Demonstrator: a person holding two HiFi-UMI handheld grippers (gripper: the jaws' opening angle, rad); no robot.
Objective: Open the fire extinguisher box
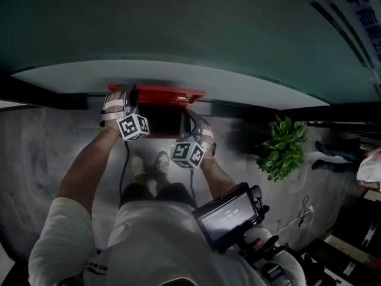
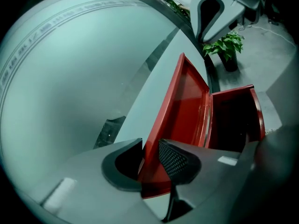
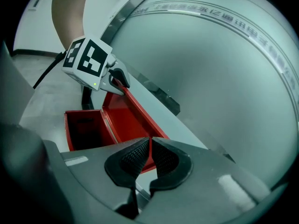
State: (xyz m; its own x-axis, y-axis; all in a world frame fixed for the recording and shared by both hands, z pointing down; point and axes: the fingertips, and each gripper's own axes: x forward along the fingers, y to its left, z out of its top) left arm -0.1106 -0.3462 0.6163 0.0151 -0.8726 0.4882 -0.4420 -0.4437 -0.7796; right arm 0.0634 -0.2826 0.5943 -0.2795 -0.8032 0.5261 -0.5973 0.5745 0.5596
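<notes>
Far left of the head view: the left arm point(image 1: 89, 159) is stretched forward, bare below a short white sleeve, and the left gripper point(image 1: 122, 100) angles down at upper centre. In its own view the jaws are clamped on the long edge of the red lid point(image 2: 187, 97), one pad on each side of the rim. The lid stands swung up off the red box point(image 2: 236, 120). The box's dark inside gapes at centre right, low against the pale green wall point(image 2: 70, 78).

Moving right: the right arm point(image 1: 217, 180) is stretched out too. The right gripper point(image 3: 150, 146) pinches the same lid's thin edge, jaws almost together on it.

That's two grippers, one lid, one box. There are two marker cubes point(image 1: 133, 126), showing black-and-white square patterns and no letters. Lower right of the head view sits one device point(image 1: 229, 216) with a lit screen, its digits too blurred to read. One potted plant point(image 1: 283, 148) stands at right. Blue characters run across the wall's upper right corner, and a line of print follows the wall in the right gripper view; I can't read either.
</notes>
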